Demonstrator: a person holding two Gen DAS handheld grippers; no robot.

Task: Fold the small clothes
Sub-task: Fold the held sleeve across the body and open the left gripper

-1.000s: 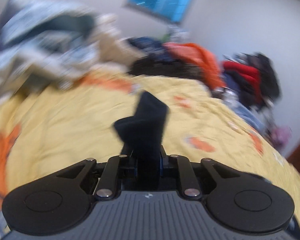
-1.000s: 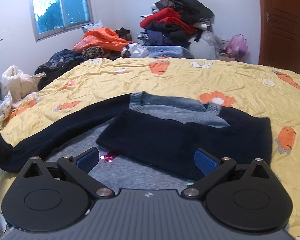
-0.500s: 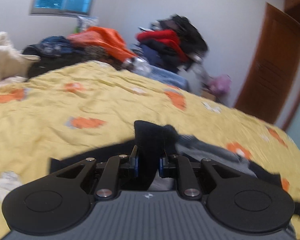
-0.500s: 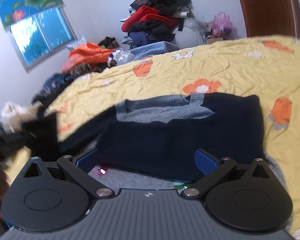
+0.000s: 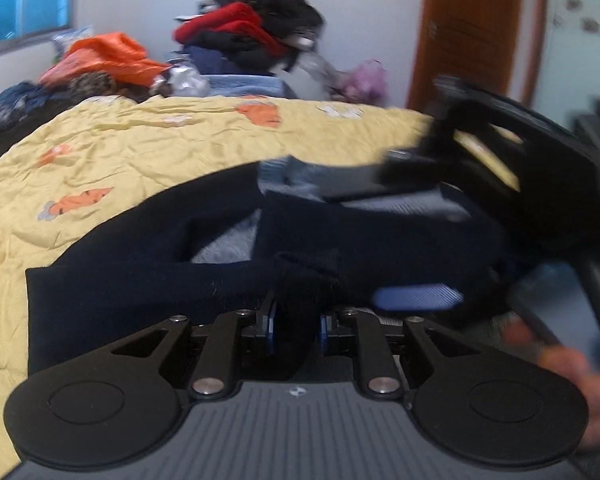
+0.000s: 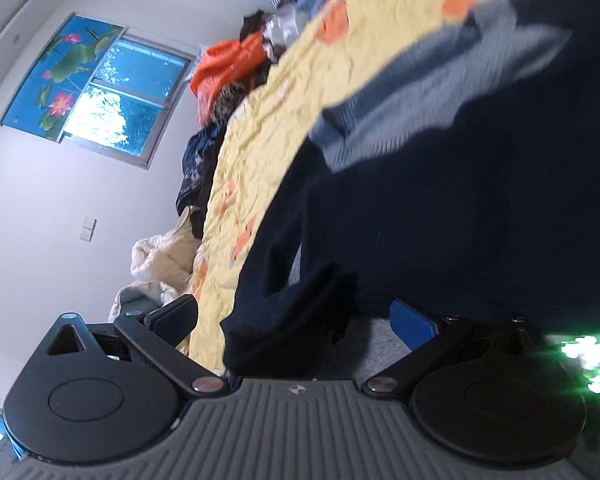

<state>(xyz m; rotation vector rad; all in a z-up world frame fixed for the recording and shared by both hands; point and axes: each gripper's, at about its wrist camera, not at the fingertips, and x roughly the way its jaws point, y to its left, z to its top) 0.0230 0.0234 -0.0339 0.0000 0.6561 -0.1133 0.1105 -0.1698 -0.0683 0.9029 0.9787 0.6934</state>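
Yellow bed cover [image 5: 148, 152] with carrot prints fills the left wrist view. Left tongs [image 5: 294, 320] grip the dark sleeve cuff [image 5: 300, 276] and are starting to loosen, probably to lay it across the navy sweater [image 5: 380, 240] just ahead; the sleeve runs crosswise. In the right wrist view, right tongs [image 6: 294, 320] stand wide apart, holding nothing, with the cuff [image 6: 296, 320] between them.
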